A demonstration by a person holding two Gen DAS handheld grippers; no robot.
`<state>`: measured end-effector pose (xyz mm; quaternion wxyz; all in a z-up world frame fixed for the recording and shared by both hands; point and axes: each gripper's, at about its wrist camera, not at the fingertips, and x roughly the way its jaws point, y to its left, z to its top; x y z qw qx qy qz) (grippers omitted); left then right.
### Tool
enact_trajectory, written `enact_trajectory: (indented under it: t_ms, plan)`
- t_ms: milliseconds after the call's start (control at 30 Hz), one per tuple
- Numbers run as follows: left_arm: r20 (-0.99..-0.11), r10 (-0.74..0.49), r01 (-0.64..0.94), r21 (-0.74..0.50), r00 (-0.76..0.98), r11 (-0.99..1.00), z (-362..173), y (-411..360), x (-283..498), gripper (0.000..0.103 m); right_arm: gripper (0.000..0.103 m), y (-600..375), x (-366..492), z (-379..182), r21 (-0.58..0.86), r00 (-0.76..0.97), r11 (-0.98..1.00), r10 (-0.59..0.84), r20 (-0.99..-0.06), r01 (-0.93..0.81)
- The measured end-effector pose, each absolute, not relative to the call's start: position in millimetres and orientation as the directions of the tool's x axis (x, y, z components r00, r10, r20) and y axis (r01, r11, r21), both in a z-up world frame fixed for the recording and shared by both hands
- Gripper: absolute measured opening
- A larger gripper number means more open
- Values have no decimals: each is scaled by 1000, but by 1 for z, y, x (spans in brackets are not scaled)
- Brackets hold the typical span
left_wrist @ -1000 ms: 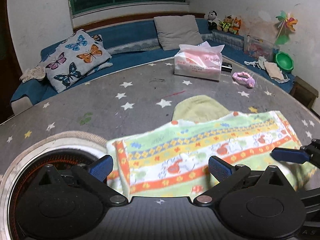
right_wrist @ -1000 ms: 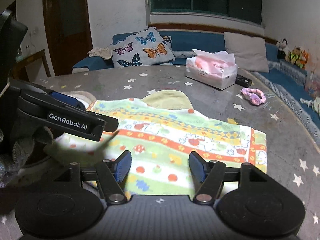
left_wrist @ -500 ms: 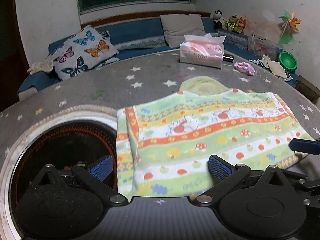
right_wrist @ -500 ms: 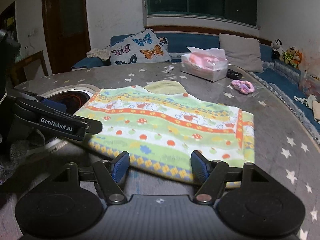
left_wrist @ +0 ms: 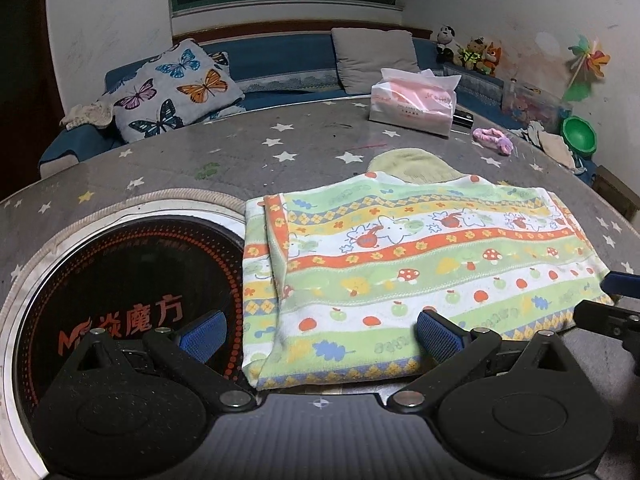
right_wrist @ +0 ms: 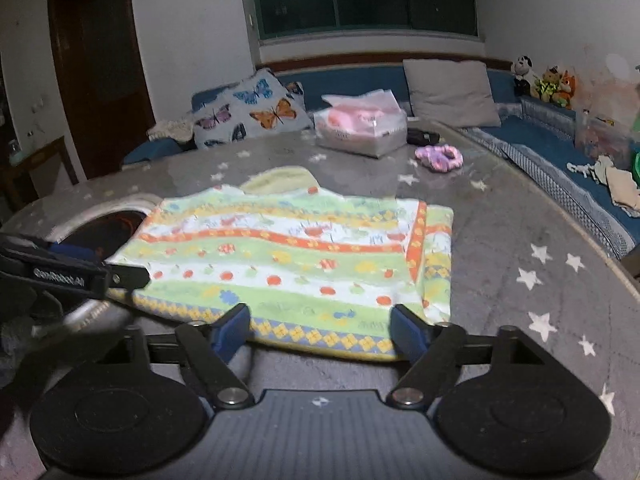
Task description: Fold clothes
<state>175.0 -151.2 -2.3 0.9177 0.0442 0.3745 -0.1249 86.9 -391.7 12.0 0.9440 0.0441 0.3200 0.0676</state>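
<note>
A folded garment (left_wrist: 400, 272) with green, orange and white stripes and fruit prints lies flat on the grey star-patterned table (left_wrist: 304, 148). A pale yellow-green part (left_wrist: 412, 166) sticks out at its far edge. My left gripper (left_wrist: 320, 336) is open wide over the garment's near left corner, holding nothing. In the right wrist view the garment (right_wrist: 304, 256) lies in front of my right gripper (right_wrist: 320, 330), which is open at the near hem. The left gripper's finger (right_wrist: 80, 276) shows at the garment's left corner. The right gripper's blue fingertip (left_wrist: 620, 284) shows at the garment's right corner.
A recessed round cooker plate (left_wrist: 120, 280) sits left of the garment, partly under it. Farther back on the table lie a pink tissue pack (left_wrist: 414, 106), a dark remote (left_wrist: 462, 119) and a pink scrunchie (left_wrist: 494, 140). A blue sofa with a butterfly pillow (left_wrist: 176, 88) rings the table.
Both grippers have drawn back toward the near edge of the table. The garment, earlier raised and rumpled near the fingers, now lies flat and more of it shows.
</note>
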Motion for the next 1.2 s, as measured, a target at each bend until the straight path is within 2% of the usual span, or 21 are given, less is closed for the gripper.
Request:
enact_trajectory:
  t_ms: [233, 433, 533, 1200]
  plan:
    - [-698, -195, 237, -38, 689, 971, -2, -143, 171, 103, 85, -382, 96, 11, 130, 791, 985, 167, -589, -111]
    - [-697, -190, 224, -43, 692, 974, -2, -136, 168, 103, 94, -380, 98, 0, 131, 784, 985, 172, -596, -116]
    - [-697, -191, 218, -51, 691, 975, -2, -133, 167, 103, 103, -378, 98, -3, 122, 782, 985, 174, -598, -125]
    - [-691, -202, 215, -70, 693, 974, -5, -132, 167, 103, 103, -361, 101, -8, 14, 768, 991, 112, -630, -134]
